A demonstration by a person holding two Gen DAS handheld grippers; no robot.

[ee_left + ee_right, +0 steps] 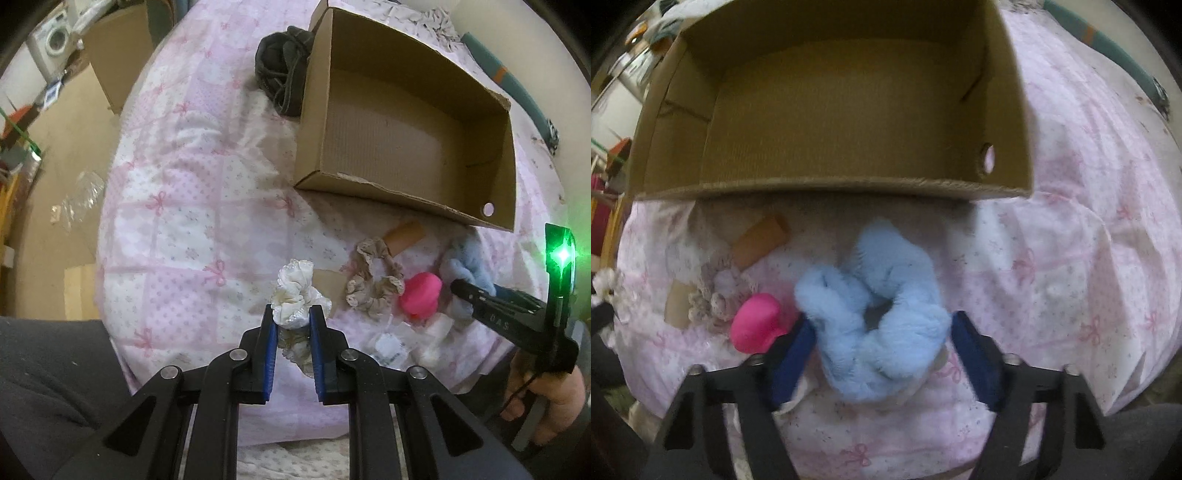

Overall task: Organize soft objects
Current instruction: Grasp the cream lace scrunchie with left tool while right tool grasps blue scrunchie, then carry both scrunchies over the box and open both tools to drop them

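White scrunchie (295, 295) sits pinched in the left claw (291, 317), lifted near the bed's (184, 192) front edge. The right claw (882, 332) is wide, its fingers (798, 347) either side of the blue scrunchie (879, 317) lying on the bed just before the empty box (849, 188). Beige scrunchie (373, 284) and pink toy (421, 295) lie between them

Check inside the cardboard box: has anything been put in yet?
Nothing shows inside the cardboard box: both views give only its bare floor and walls. The strip of floor just behind its near wall is hidden. The white scrunchie and blue scrunchie are outside.
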